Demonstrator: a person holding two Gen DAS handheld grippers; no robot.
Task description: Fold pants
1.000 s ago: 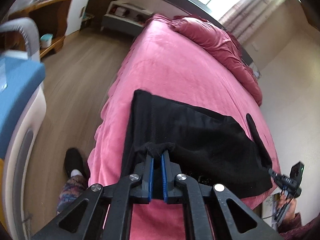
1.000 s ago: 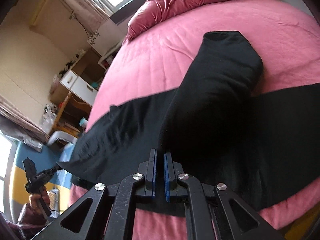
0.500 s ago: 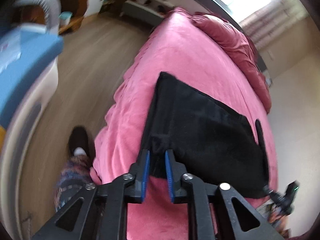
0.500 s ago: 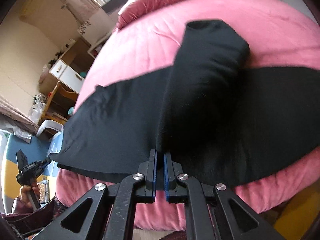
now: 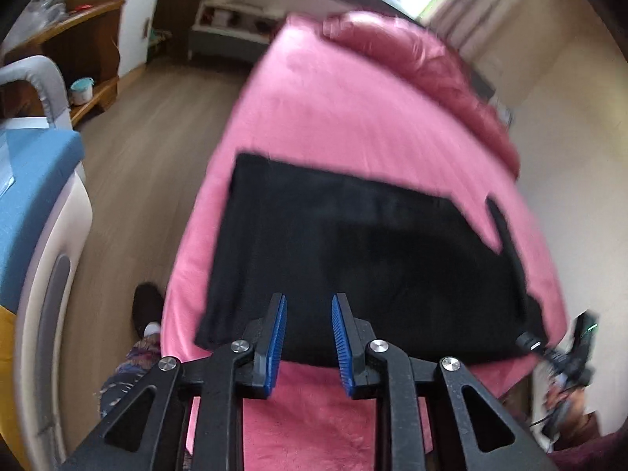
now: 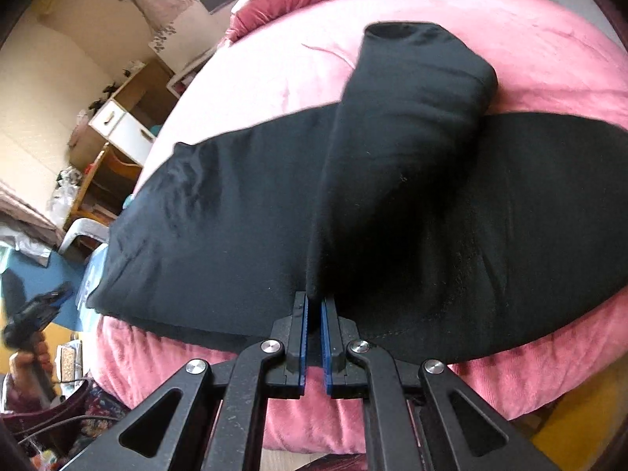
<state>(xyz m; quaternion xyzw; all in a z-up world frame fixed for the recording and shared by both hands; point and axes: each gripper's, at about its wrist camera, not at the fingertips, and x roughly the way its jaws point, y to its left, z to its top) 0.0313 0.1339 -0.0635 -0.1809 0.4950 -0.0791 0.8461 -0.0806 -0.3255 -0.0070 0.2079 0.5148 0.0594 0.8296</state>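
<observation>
Black pants [image 5: 365, 259] lie flat across the near end of a pink bed [image 5: 333, 117]. My left gripper [image 5: 308, 306] is open and empty, just above the pants' near edge. In the right wrist view my right gripper [image 6: 314, 306] is shut on a fold of the pants [image 6: 392, 149], which rises from the jaws as a raised ridge over the rest of the flat cloth. The right gripper also shows at the pants' far right corner in the left wrist view [image 5: 533, 345].
A crumpled red duvet [image 5: 431, 78] lies at the bed's head. Wood floor [image 5: 157, 125] runs along the bed's left, with a blue-topped unit [image 5: 35, 180] and wooden shelves [image 5: 86, 39]. The person's foot [image 5: 147, 310] stands by the bed's corner.
My left gripper has opened, let go of the pants and pulled back; the cloth it held now lies flat. My right gripper stays shut on its fold.
</observation>
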